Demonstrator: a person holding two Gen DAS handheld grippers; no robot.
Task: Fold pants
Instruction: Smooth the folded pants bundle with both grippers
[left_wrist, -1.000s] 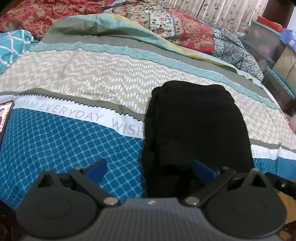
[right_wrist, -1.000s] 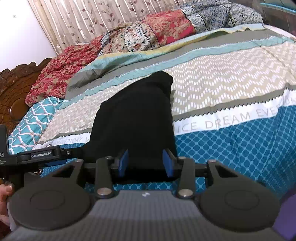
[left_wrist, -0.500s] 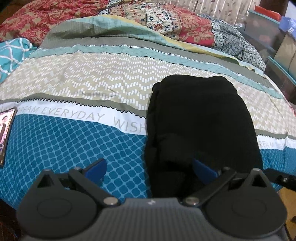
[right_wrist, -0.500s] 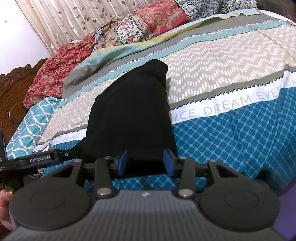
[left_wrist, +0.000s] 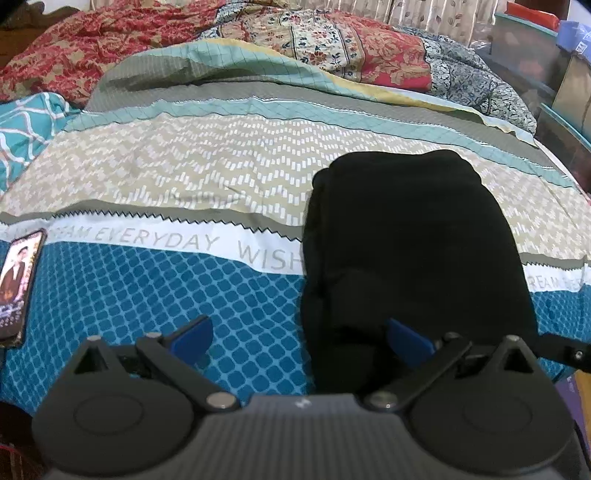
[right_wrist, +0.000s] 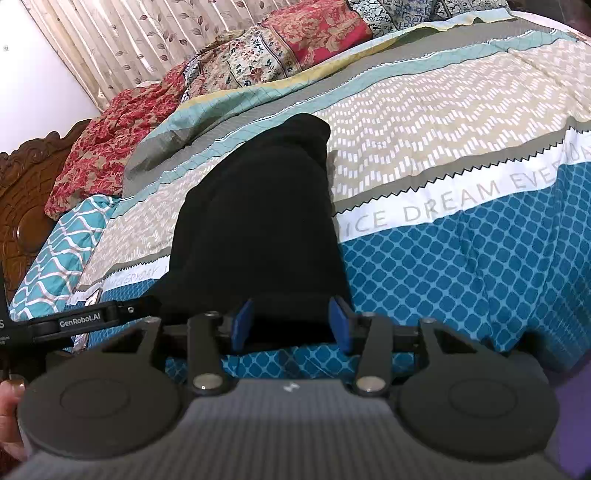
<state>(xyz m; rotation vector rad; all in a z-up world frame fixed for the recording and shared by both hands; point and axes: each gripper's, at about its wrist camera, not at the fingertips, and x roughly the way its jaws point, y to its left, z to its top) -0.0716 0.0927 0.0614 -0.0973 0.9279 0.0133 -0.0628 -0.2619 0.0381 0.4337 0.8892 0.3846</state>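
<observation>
Left gripper (left_wrist: 299, 336) spread wide, holding nothing, folded black pants (left_wrist: 406, 251) ahead-right on the bedspread (left_wrist: 184, 173); phone (left_wrist: 16, 284) far left, unseen from right gripper (right_wrist: 291, 325), jaws opening astride the pants' near edge.

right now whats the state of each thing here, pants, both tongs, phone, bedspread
pants: folded into a compact black bundle, lying on the bedspread
left tongs: open wide, the pants' near left edge between the pads, nothing gripped
right tongs: opening, near edge of the pants between the pads
phone: lying flat at the left, screen lit
bedspread: spread over the bed, lightly wrinkled
</observation>
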